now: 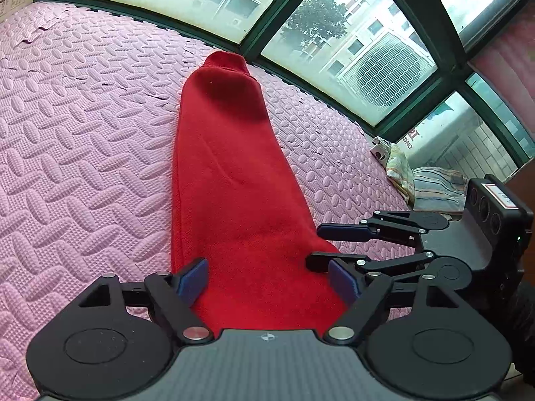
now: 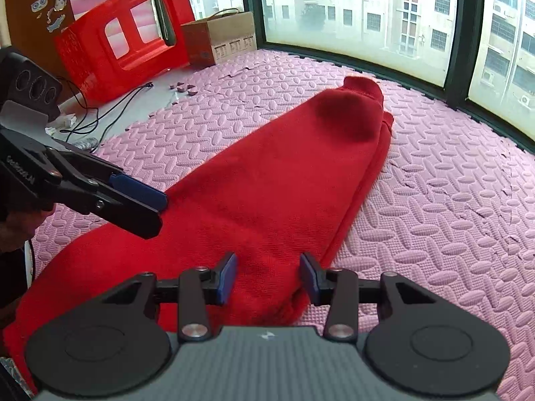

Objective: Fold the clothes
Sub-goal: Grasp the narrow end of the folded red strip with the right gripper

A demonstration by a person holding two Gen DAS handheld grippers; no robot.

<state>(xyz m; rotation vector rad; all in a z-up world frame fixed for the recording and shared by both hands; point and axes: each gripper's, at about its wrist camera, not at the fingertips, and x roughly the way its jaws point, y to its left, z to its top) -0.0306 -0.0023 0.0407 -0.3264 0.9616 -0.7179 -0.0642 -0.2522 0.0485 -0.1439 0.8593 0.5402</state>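
left gripper point(image 1: 269, 279) tilted down, jaws spread wide over the near end of the red knit garment point(image 1: 230, 180), nothing pinched. right gripper point(image 2: 267, 277) beside it, jaws partly apart, also empty. garment lies folded long and narrow on the pink embossed foam mat point(image 1: 83, 153). beyond: red plastic stool point(image 2: 127, 30), cardboard box point(image 2: 220, 38), window.

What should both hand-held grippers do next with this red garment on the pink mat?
Probably lower both and pinch the near edge. The red garment lies long and narrow on the mat; the left hand-held gripper and right hand-held gripper are open above it.
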